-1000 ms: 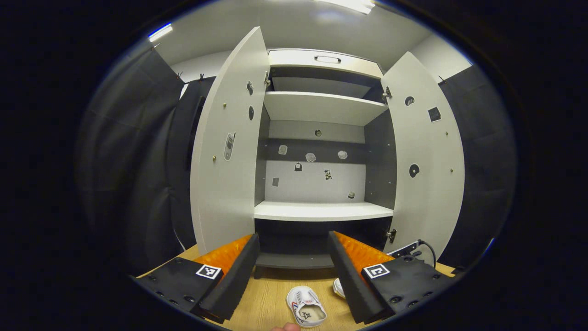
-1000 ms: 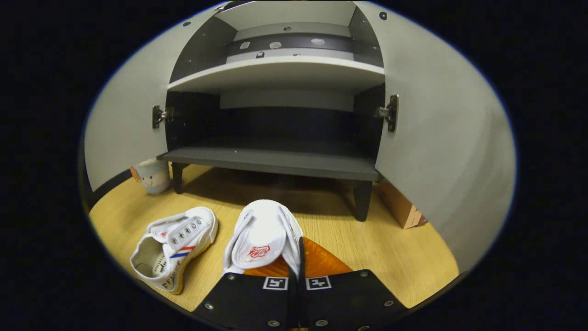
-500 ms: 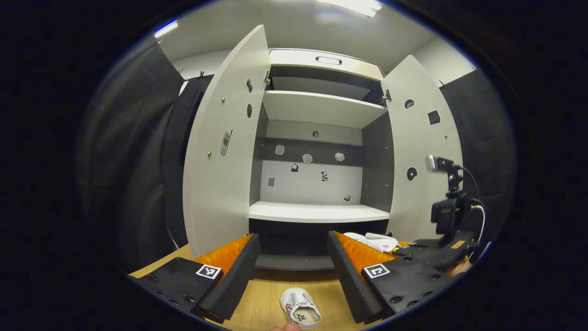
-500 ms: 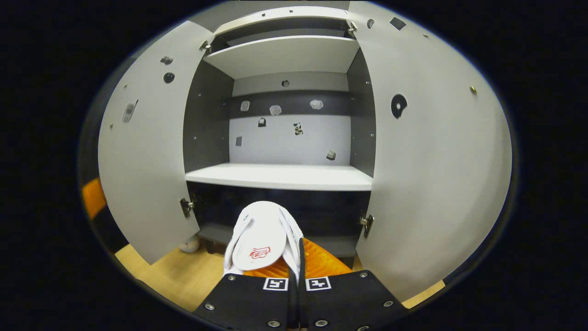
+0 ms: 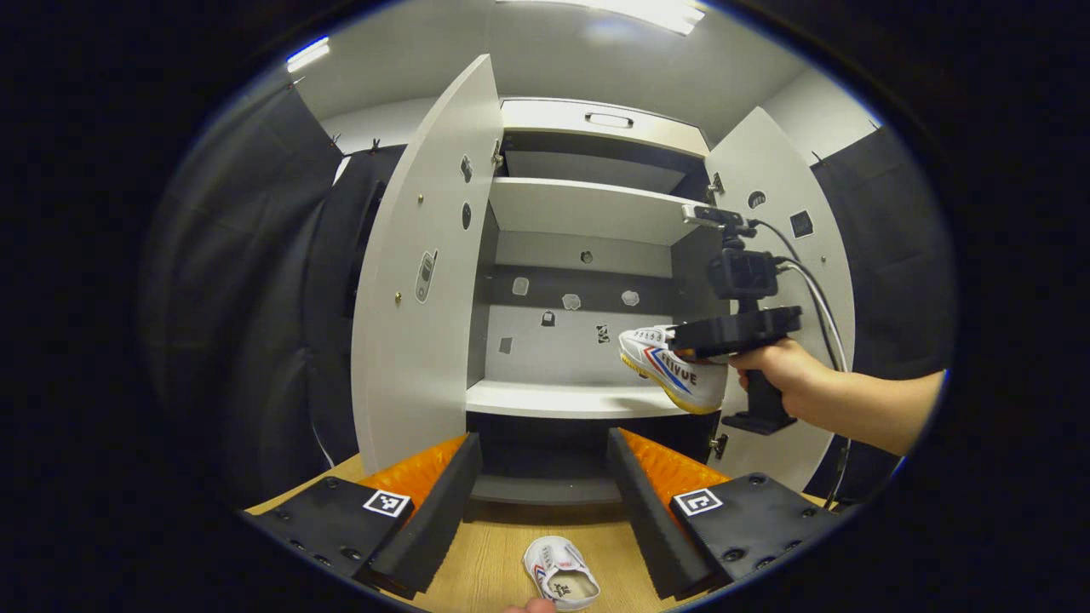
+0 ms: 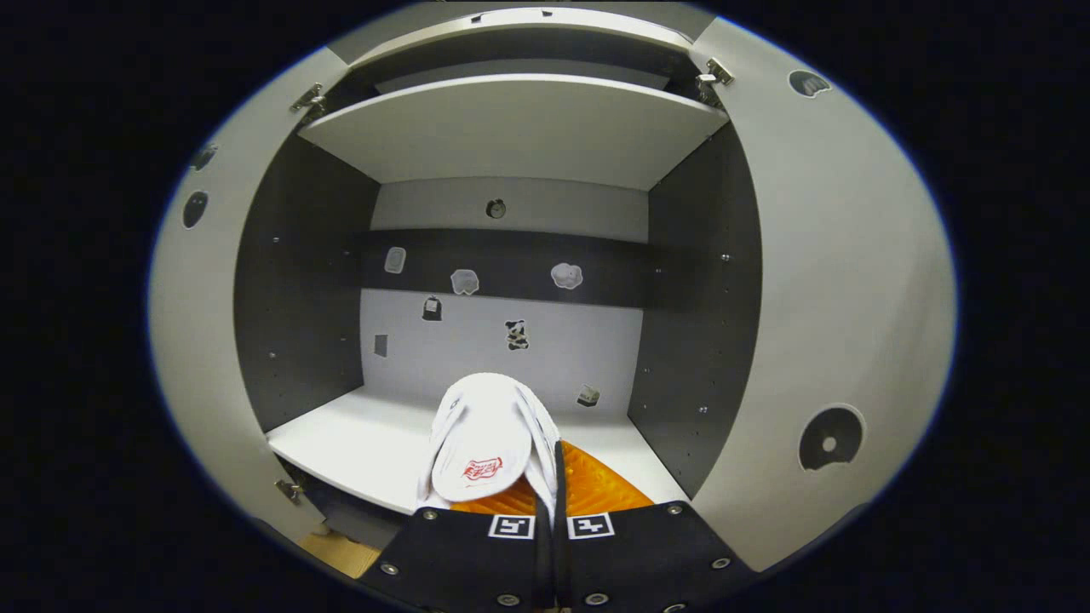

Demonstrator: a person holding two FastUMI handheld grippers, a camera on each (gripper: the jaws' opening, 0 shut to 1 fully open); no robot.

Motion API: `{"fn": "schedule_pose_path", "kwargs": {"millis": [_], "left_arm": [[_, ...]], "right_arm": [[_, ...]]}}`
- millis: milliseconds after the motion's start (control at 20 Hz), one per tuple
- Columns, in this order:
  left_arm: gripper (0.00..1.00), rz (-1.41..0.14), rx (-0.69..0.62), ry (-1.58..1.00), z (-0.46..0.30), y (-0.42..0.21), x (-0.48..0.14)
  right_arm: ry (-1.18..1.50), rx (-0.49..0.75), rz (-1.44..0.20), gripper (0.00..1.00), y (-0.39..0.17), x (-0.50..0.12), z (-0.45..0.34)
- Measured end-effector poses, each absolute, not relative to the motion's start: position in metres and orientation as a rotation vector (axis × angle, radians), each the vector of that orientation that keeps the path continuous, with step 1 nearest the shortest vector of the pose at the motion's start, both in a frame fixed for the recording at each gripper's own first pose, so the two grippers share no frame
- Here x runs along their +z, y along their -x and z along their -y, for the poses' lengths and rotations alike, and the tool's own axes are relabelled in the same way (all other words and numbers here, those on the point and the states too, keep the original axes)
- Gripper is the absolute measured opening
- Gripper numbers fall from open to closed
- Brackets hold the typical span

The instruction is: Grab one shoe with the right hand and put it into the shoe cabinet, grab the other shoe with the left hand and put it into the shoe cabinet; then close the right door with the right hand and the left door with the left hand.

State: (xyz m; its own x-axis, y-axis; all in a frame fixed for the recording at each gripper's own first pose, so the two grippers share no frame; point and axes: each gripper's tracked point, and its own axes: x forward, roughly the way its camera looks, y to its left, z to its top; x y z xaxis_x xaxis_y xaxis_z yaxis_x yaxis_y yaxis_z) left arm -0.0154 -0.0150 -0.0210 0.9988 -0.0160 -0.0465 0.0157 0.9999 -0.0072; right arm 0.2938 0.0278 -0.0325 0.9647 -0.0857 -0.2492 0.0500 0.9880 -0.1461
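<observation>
Canvas is what the right gripper (image 6: 545, 477) is clamped on: both fingers pinch the collar of a white low-top canvas shoe with red and blue side stripes (image 6: 487, 438), held toe-forward just above the near edge of the white middle shelf (image 6: 358, 443) of the tall white-and-grey shoe cabinet (image 6: 511, 128). Seen from the left gripper view, that shoe (image 5: 677, 368) hangs level off the gripper (image 5: 681, 345), a hand (image 5: 779, 370) on the grip below. Such a shoe looks light and soft in the upper, stiffer at the rubber sole, so a pinch at the collar or heel wall should carry it, though the toe may droop or swing. Two shoes count in all: the second white shoe (image 5: 562, 581) lies on the wooden floor (image 5: 494, 553) near the cabinet's foot, opening upward. The left gripper (image 5: 545, 502) has its fingers spread apart, holding nothing, above that shoe. Two doors, the left door (image 5: 421, 281) and the right door (image 5: 779, 255), both stand open.
</observation>
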Motion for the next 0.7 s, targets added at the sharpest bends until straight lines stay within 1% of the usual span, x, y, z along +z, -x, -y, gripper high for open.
{"fn": "schedule_pose_path", "kwargs": {"millis": [150, 300, 550, 700], "left_arm": [[0.96, -0.056, -0.013, 0.005, 0.014, 0.018, -0.022], [0.96, -0.048, -0.001, -0.009, 0.009, 0.02, -0.019], [0.96, -0.062, 0.024, -0.001, 0.001, 0.022, -0.024], [0.96, -0.068, 0.036, 0.002, -0.005, 0.019, -0.027]], "right_arm": [[0.132, -0.139, -0.328, 0.0, -0.34, -0.052, -0.017], [0.163, -0.195, -0.399, 0.0, -0.37, -0.077, -0.002], [0.12, -0.246, -0.523, 0.0, -0.386, -0.116, 0.012], [0.13, -0.249, -0.532, 0.0, -0.389, -0.122, 0.011]]}}
